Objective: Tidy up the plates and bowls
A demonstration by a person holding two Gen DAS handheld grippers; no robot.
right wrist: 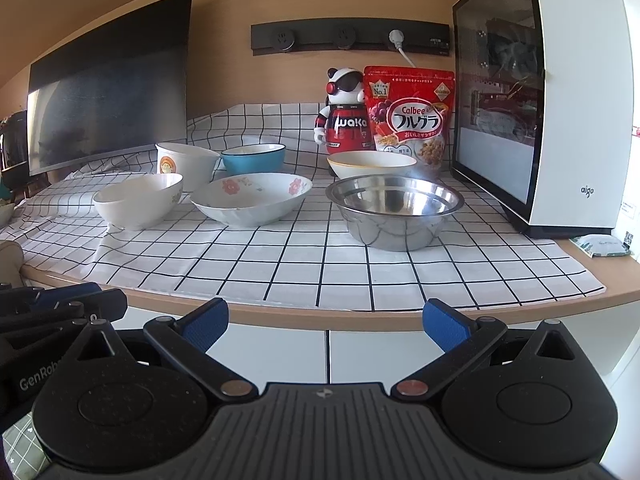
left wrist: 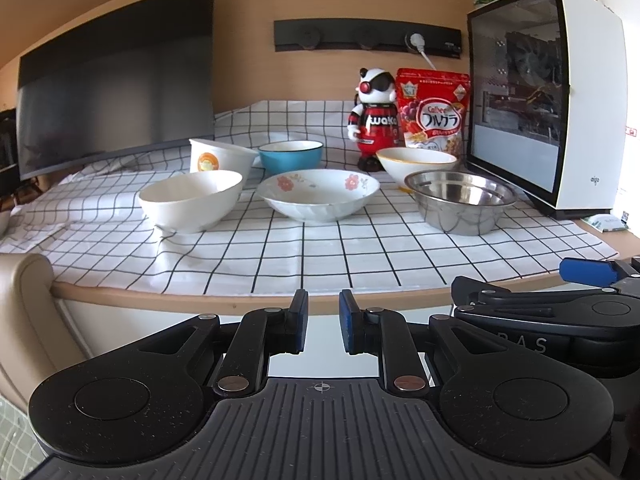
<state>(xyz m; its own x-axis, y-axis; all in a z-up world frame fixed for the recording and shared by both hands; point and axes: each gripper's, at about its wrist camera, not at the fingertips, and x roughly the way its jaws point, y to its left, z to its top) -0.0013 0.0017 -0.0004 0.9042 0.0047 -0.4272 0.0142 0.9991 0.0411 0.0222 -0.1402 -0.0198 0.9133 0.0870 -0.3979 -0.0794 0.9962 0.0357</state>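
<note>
Several bowls stand on the checked cloth (left wrist: 320, 256). In the front row are a plain white bowl (left wrist: 191, 200), a shallow floral bowl (left wrist: 318, 196) and a steel bowl (left wrist: 464, 204). Behind them are a white bowl with an orange logo (left wrist: 220, 156), a blue bowl (left wrist: 290, 156) and a yellow-rimmed white bowl (left wrist: 416, 164). My left gripper (left wrist: 323, 300) hovers before the table edge, its jaws nearly together with nothing between them. My right gripper (right wrist: 326, 308) is wide open and empty, facing the steel bowl (right wrist: 394, 212) from off the table.
A dark monitor (left wrist: 116, 92) stands at the back left and a white PC case (left wrist: 548, 96) at the right. A toy figure (left wrist: 376, 116) and a red cereal bag (left wrist: 434, 108) stand behind the bowls. A beige chair back (left wrist: 24, 312) is at the lower left.
</note>
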